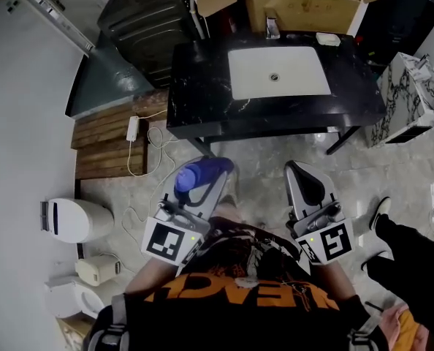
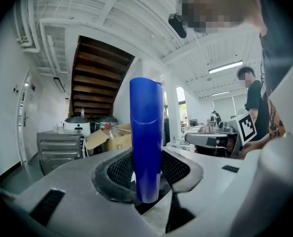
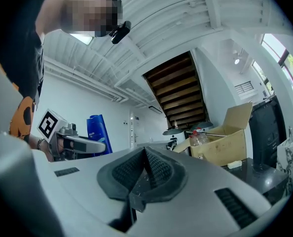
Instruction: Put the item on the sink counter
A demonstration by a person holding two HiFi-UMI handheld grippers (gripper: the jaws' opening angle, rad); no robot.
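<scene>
Gripping the blue bottle upright, your left gripper faces the sink counter straight ahead; your right gripper is clenched, empty.

floor: pale stone | wooden pallet: left | wall: white | staircase: dark wood

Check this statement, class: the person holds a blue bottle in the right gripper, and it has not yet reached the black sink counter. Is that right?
Not quite. The blue bottle is in the left gripper, not the right. The left gripper view shows it clamped between those jaws, while the right gripper has its jaws shut on nothing. The bottle has not yet reached the black sink counter.
</scene>
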